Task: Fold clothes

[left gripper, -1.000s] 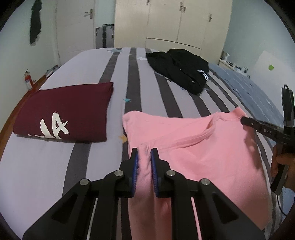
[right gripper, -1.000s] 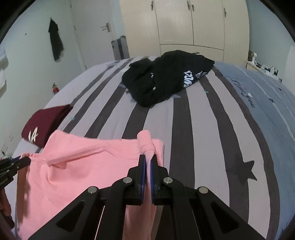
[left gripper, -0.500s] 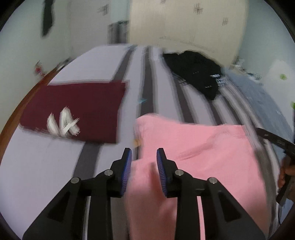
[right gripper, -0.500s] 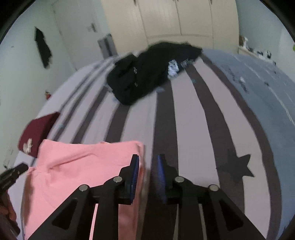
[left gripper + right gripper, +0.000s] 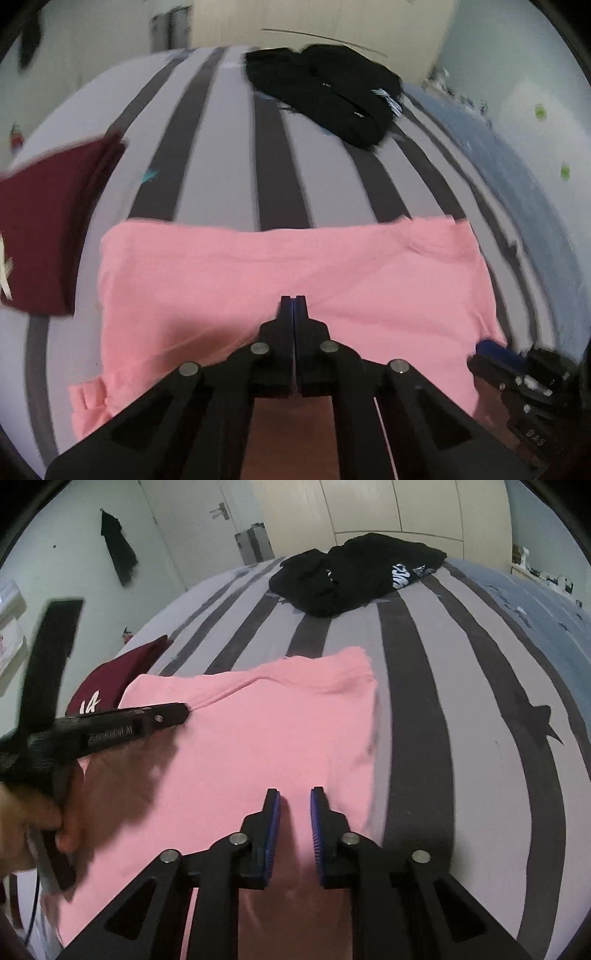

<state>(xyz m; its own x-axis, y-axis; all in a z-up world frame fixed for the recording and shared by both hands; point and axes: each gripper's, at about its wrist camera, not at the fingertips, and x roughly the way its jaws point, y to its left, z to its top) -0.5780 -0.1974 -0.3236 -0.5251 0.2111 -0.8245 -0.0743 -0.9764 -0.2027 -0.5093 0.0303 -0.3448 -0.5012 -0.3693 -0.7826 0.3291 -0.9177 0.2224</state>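
A pink shirt (image 5: 280,266) lies flat and partly folded on the striped bed; it also shows in the right wrist view (image 5: 258,738). My left gripper (image 5: 293,301) is shut and empty, held just above the middle of the shirt's near half; it shows from the side in the right wrist view (image 5: 186,712). My right gripper (image 5: 294,801) is open and empty over the shirt's near right part; its body shows at the lower right of the left wrist view (image 5: 517,373).
A folded maroon shirt (image 5: 48,221) lies left of the pink one. A crumpled black garment (image 5: 332,96) lies at the far side of the striped bedsheet (image 5: 461,701). Wardrobe doors (image 5: 388,506) and a room door stand beyond the bed.
Both grippers have let go of the pink shirt's collar end and pulled back toward its near half. The shirt now lies flat. The left gripper has closed empty; the right stays open.
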